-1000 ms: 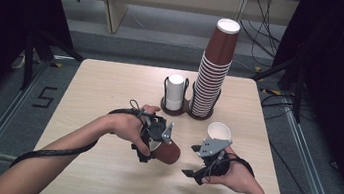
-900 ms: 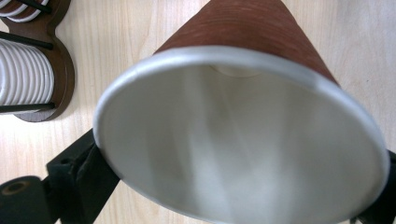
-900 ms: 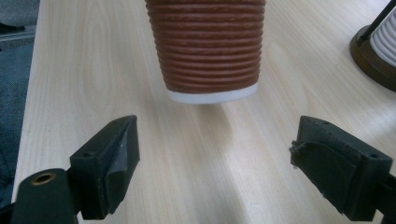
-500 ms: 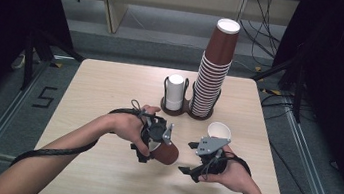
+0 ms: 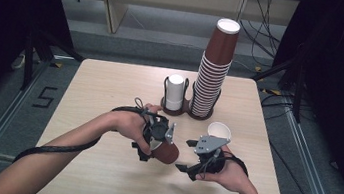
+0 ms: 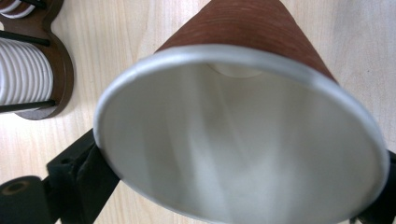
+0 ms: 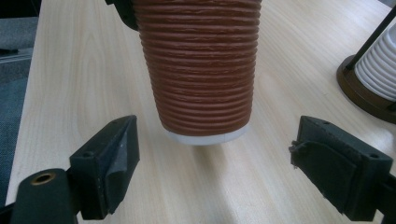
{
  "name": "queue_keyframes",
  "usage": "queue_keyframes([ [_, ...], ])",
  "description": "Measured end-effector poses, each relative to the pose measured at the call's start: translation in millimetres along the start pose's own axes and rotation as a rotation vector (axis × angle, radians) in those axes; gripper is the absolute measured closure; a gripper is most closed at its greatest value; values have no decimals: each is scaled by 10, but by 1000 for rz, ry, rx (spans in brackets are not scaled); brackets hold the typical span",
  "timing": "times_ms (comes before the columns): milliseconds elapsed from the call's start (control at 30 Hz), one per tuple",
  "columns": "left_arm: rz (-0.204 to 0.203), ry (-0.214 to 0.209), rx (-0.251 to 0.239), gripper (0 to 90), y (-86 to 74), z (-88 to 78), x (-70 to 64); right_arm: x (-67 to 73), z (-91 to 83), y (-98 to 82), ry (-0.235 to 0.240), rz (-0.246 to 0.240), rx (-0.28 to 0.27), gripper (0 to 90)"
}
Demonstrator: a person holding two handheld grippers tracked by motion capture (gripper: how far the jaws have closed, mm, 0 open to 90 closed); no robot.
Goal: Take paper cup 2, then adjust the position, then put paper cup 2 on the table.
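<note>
My left gripper (image 5: pixel 155 148) is shut on the rim of a ribbed brown paper cup (image 5: pixel 166 153), which it holds tilted just above the table. In the left gripper view the cup's white mouth (image 6: pixel 243 154) faces the camera, with a black jaw on each side of the rim. My right gripper (image 5: pixel 186 155) stands open just right of the cup's base. In the right gripper view the brown cup (image 7: pixel 201 70) hangs base-down ahead of the right gripper (image 7: pixel 224 172), whose jaws are spread wider than the cup and do not touch it.
A wooden holder (image 5: pixel 186 110) at the table's back middle carries a tall stack of brown cups (image 5: pixel 213 77) and a short white stack (image 5: pixel 174 92). One upright cup (image 5: pixel 219 131) stands just behind my right hand. The holder (image 7: pixel 362 93) lies to the right in the right gripper view.
My right gripper has edged slightly left toward the cup's base. The left gripper and its cup have kept still.
</note>
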State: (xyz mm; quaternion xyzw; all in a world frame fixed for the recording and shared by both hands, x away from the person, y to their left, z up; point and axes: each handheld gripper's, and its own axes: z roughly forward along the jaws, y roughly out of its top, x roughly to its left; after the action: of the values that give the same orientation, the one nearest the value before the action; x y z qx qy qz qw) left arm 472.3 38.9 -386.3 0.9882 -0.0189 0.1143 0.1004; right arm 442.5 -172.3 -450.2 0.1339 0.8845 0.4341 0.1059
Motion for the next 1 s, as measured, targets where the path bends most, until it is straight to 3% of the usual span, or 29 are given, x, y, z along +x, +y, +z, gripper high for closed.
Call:
queue_keyframes([
  [167,3,0,1,65,2,-13,6,-2,-2,2,-19,-6,-8,151],
  [233,-1,-1,-4,65,-2,-17,10,6,4,3,-5,14,-5,151],
  [433,3,-1,11,65,9,-26,23,4,-6,-2,-21,36,-12,151],
  [567,15,-3,23,65,43,-38,26,-6,-2,-8,-32,3,-30,151],
  [667,29,-5,36,65,77,-30,21,4,10,-3,-27,14,-42,151],
  [733,30,-6,35,65,97,-22,21,3,21,10,-36,-6,-52,150],
  [767,34,-5,37,65,108,-20,25,25,21,14,-27,29,-45,150],
  [800,35,-6,38,65,121,-14,27,8,27,26,-36,-9,-54,150],
  [867,40,-6,38,65,137,-6,27,13,38,45,-36,-15,-61,150],
  [900,39,-7,39,65,144,-3,21,42,38,47,-28,26,-55,150],
  [933,41,-9,37,65,150,1,15,24,45,62,-32,-15,-68,149],
  [967,47,-9,40,65,155,2,13,29,49,76,-36,-21,-72,149],
  [1000,47,-9,40,65,157,5,7,54,60,84,-27,13,-68,148],
])
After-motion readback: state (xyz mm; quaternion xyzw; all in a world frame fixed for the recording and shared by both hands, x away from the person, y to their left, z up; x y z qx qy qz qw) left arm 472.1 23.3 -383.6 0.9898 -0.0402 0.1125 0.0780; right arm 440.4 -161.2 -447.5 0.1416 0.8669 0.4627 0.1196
